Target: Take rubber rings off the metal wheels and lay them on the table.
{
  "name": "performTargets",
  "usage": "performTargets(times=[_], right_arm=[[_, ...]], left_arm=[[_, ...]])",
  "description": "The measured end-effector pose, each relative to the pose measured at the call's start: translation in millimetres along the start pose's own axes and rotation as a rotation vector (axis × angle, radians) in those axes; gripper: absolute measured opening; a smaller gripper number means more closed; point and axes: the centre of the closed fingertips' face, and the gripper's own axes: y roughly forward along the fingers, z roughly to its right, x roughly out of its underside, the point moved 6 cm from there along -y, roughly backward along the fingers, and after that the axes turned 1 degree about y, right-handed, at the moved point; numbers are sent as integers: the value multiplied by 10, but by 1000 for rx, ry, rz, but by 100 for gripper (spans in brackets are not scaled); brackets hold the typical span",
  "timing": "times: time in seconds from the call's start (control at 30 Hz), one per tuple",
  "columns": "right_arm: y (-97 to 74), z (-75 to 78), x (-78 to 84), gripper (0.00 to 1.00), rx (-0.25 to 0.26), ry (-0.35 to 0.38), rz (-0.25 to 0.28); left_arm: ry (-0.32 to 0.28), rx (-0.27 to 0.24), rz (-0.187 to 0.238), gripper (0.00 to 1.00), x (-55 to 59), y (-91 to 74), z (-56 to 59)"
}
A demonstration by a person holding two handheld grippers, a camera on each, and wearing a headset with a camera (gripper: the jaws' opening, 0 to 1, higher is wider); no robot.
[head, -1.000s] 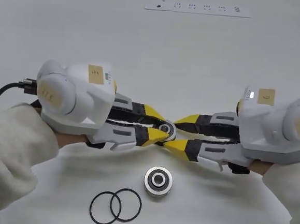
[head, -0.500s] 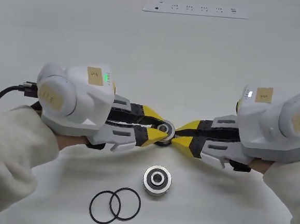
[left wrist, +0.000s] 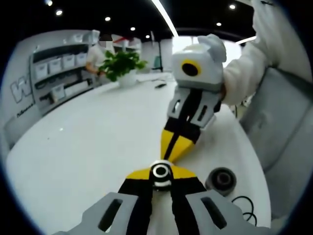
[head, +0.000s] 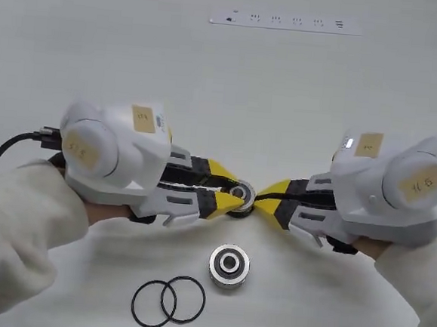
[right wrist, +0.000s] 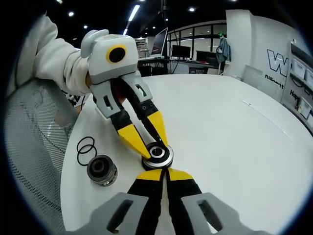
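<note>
My left tool (head: 235, 196) clamps the small silver metal wheel (head: 240, 192); the right tool (head: 260, 200), jaws together, seemingly nips its rim. I'd peel outward gently.

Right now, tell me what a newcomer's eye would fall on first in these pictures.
Two yellow-tipped grippers meet nose to nose: the left gripper clamps a small metal wheel, and the right gripper sets its closed jaws against that wheel's rim. Nearer the person, a second wheel lies flat on the white table, with two black rubber rings overlapping beside it.
</note>
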Motion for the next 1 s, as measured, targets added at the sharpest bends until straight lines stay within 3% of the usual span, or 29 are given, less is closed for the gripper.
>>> performTargets(times=[0.2,0.47,0.8,1.0], right_arm=[[-28,-6,7,0,10,49,-2],[-96,13,37,0,-14,309,57],[-145,-4,13,0,-30,403,87],[-142,-42,-18,0,-38,418,94]], left_arm=[[5,2,-1,14,0,4,18],[6,6,-2,14,4,7,30],[5,12,-1,14,5,6,57],[7,15,-1,14,6,8,68]])
